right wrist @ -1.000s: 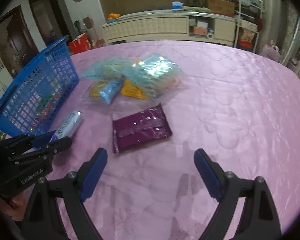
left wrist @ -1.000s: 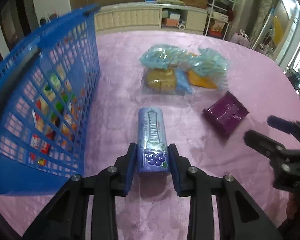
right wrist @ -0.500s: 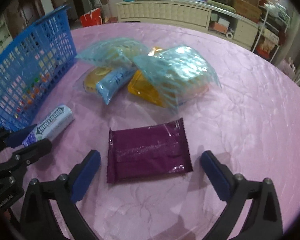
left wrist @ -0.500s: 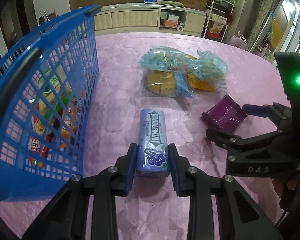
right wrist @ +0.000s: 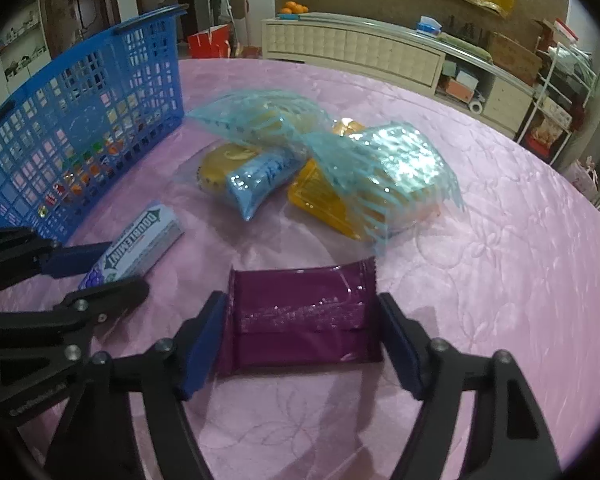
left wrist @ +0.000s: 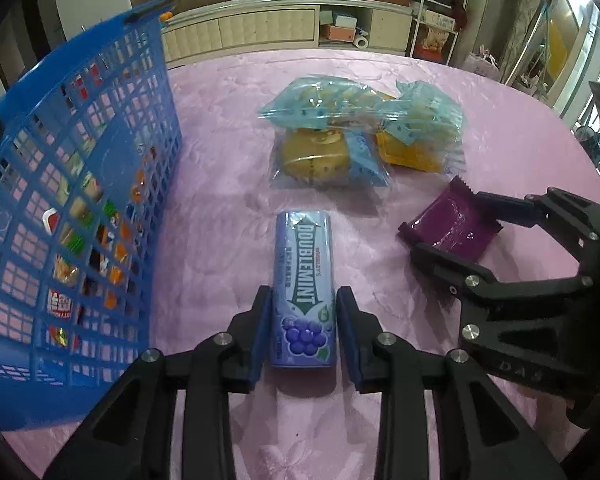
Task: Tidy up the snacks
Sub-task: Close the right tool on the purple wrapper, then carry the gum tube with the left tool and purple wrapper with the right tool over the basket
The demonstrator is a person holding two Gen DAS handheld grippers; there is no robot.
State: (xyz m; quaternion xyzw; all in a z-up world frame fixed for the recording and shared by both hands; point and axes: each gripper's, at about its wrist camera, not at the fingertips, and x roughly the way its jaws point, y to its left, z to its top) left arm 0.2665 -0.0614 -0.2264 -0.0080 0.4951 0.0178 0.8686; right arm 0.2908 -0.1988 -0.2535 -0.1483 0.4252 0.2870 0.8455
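Observation:
A purple-blue Doublemint gum pack [left wrist: 302, 256] lies on the pink tablecloth, and my left gripper [left wrist: 303, 296] is shut on its near end, a blue pad against each long side. To its right lies a flat purple snack packet [right wrist: 300, 320]. My right gripper [right wrist: 300, 300] straddles it, jaws closing, one pad at each short edge; the packet is not squeezed. The left wrist view shows the right gripper [left wrist: 448, 224] around that packet [left wrist: 440, 228]. The right wrist view shows the left gripper [right wrist: 120, 270] on the gum pack [right wrist: 148, 240].
A blue mesh basket [left wrist: 80, 160] with several small snacks inside stands at the left, close to the gum pack; its wall [right wrist: 80, 120] shows in the right wrist view. Clear blue-printed snack bags [left wrist: 340, 128] are piled farther back. A sideboard and shelves stand beyond the table.
My right gripper came forward and rolled level over the purple packet, and its jaws narrowed around it. The left gripper kept its hold on the gum pack and barely shifted.

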